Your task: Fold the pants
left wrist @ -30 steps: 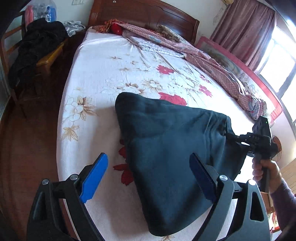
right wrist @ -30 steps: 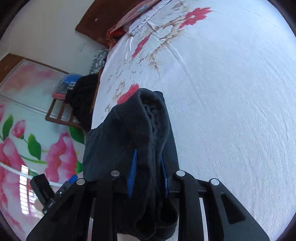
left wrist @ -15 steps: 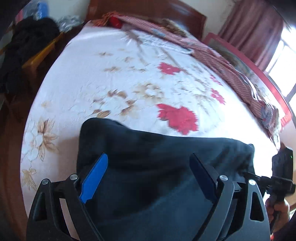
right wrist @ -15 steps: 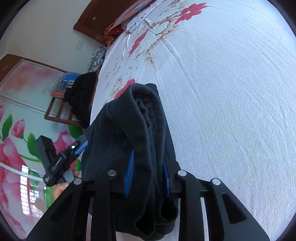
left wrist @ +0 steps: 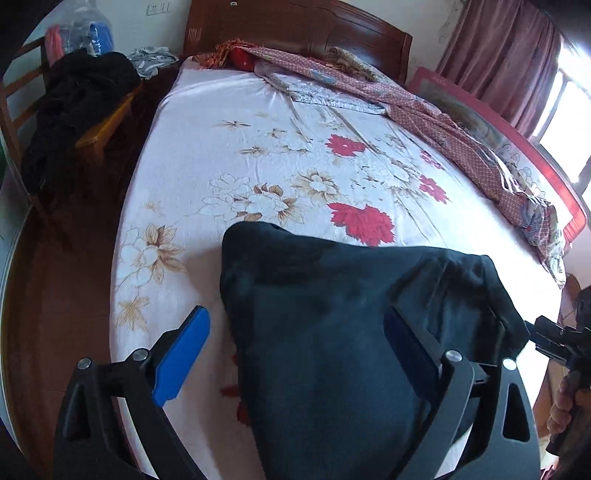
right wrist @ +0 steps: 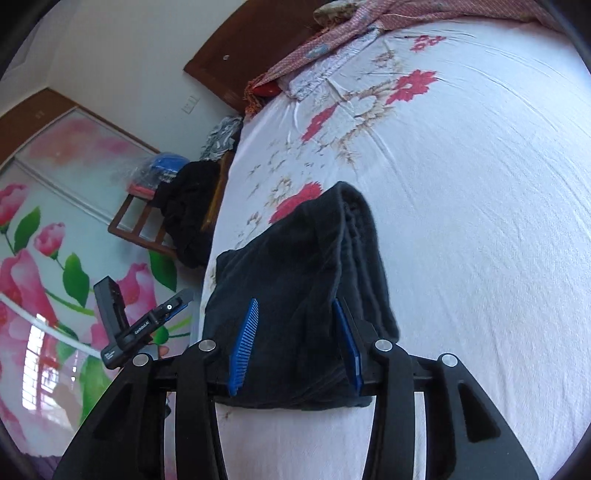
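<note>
Dark navy pants lie folded in a thick pile on the flowered white bed sheet, near its front edge. My left gripper hovers over them, its jaws opening wide, one pad over the sheet and the other over the cloth, gripping nothing. In the right wrist view the pants lie between the blue pads of my right gripper. Its jaws are opening and the pads stand off the fold. A hand holds the right gripper at the pile's right end.
A wooden chair heaped with black clothes stands left of the bed. A red patterned quilt lies along the far side by the headboard. A flower-painted wardrobe door is behind the left gripper.
My right gripper's pads have spread apart and let go of the bunched fold it pinched. The left gripper dipped close to the pants, then drew back.
</note>
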Tool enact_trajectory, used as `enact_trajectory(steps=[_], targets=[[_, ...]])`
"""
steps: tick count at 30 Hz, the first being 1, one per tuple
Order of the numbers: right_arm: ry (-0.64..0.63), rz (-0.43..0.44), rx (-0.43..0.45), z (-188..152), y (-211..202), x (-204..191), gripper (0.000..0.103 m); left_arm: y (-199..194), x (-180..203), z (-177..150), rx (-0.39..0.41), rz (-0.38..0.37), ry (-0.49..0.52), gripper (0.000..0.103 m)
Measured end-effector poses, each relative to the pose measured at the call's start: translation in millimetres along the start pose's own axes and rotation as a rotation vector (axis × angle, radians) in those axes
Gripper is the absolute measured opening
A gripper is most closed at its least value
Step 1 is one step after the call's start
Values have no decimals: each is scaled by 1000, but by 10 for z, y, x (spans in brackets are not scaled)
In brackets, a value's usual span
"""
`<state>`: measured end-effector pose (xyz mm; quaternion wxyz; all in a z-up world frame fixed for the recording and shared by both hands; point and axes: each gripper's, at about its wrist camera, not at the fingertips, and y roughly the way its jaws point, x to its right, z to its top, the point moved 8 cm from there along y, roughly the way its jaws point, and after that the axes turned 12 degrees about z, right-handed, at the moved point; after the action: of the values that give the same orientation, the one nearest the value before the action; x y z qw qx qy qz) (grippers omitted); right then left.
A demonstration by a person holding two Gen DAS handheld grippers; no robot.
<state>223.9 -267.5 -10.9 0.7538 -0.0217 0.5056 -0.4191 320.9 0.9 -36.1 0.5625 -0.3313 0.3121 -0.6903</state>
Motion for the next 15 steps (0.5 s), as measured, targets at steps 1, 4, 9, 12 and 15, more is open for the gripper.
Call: enact_trajectory(steps=[1,4,9,12,15], targets=[[-22,7,-8,-34,25,-79,41,-120,-13,-124,1,-9,-5,96],[-105,-178,-45,-99,-4,-20,41,-310,-36,-476,-1,-17,5,98],[-109,-272,53,32,-399,22,41,-229,-23,-910,-71,-17,21,98],[-93,-104,57,59,-233,-181,41,-263,96,-947,-24,32,95,98],[-11,-145,-28,-75,134,128,60,-230,202,-1054,-31,41,165,98]])
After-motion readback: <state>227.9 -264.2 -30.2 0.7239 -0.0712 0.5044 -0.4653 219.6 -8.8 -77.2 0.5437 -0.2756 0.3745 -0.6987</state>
